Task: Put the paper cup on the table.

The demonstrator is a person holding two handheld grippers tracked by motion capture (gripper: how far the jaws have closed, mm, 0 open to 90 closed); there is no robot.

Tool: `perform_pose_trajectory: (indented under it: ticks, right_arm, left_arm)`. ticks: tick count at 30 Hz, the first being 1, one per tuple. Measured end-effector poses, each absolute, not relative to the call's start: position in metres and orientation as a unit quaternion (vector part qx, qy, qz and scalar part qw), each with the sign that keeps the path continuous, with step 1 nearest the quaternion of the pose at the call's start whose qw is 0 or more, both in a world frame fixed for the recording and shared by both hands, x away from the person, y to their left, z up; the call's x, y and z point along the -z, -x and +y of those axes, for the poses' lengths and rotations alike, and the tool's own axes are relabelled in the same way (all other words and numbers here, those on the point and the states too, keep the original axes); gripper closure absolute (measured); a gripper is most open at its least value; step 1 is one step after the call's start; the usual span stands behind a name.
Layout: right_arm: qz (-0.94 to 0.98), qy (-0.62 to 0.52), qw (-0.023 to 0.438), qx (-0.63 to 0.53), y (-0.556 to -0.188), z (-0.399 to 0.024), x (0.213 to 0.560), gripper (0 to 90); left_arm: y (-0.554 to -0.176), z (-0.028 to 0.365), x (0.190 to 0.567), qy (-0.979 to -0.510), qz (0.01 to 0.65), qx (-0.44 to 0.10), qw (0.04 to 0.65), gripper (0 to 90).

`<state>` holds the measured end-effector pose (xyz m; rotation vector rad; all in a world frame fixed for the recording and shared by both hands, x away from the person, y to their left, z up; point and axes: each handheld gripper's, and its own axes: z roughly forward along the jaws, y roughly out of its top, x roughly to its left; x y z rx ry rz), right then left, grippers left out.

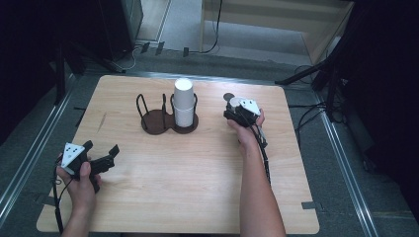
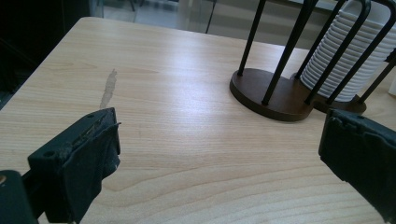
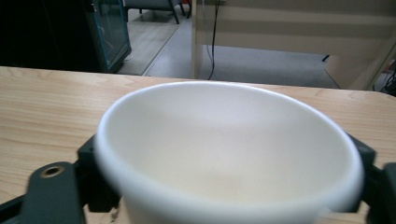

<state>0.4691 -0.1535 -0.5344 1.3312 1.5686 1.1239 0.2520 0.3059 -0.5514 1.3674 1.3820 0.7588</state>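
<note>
White and close up in the right gripper view, a paper cup (image 3: 229, 154) sits upright between the jaws of the right gripper (image 1: 240, 110) — mouth up, long axis vertical, a black jaw pressed to each side of its wall. From above, that gripper is held over the table (image 1: 197, 187) near its far right corner, the cup itself hard to make out there. Just left of it stands a dark wire cup holder (image 1: 165, 118), its right bay holding a tall stack of cups (image 1: 183, 102). Near the left edge, the left gripper (image 1: 101, 153) hangs with jaws wide apart — holding nothing.
</note>
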Motion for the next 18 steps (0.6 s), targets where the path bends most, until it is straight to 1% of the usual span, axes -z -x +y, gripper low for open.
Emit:
perform_pose_trajectory:
  ticks: [1, 3, 4, 5, 6, 7, 13, 16, 18]
  right_arm:
    - [0.620, -0.519, 0.385, -0.444, -0.469, -0.154, 0.534, 13.0]
    - [0.621, -0.522, 0.379, -0.446, -0.468, -0.154, 0.533, 9.9]
    - [0.621, -0.522, 0.379, -0.446, -0.468, -0.154, 0.533, 9.9]
    - [0.621, -0.525, 0.370, -0.449, -0.467, -0.155, 0.533, 6.9]
    - [0.621, -0.525, 0.370, -0.449, -0.467, -0.155, 0.533, 6.9]
    - [0.618, -0.529, 0.363, -0.454, -0.465, -0.155, 0.532, 4.3]
    - [0.610, -0.536, 0.353, -0.464, -0.458, -0.161, 0.530, 4.4]
    - [0.606, -0.536, 0.355, -0.469, -0.455, -0.165, 0.527, 4.5]
    - [0.598, -0.537, 0.358, -0.476, -0.449, -0.169, 0.520, 6.2]
  left_arm:
    - [-0.252, 0.306, 0.551, -0.566, 0.572, -0.314, 0.503, 0.0]
    - [-0.252, 0.306, 0.551, -0.565, 0.573, -0.313, 0.504, 0.0]
    - [-0.252, 0.306, 0.551, -0.564, 0.573, -0.313, 0.505, 0.0]
    - [-0.252, 0.306, 0.552, -0.564, 0.574, -0.312, 0.505, 0.0]
    - [-0.252, 0.306, 0.552, -0.564, 0.574, -0.312, 0.505, 0.0]
    - [-0.252, 0.307, 0.551, -0.565, 0.574, -0.312, 0.504, 0.0]
    - [-0.252, 0.307, 0.552, -0.565, 0.575, -0.310, 0.505, 0.0]
    - [-0.252, 0.308, 0.552, -0.564, 0.575, -0.309, 0.505, 0.0]
    - [-0.253, 0.307, 0.552, -0.563, 0.576, -0.310, 0.506, 0.0]
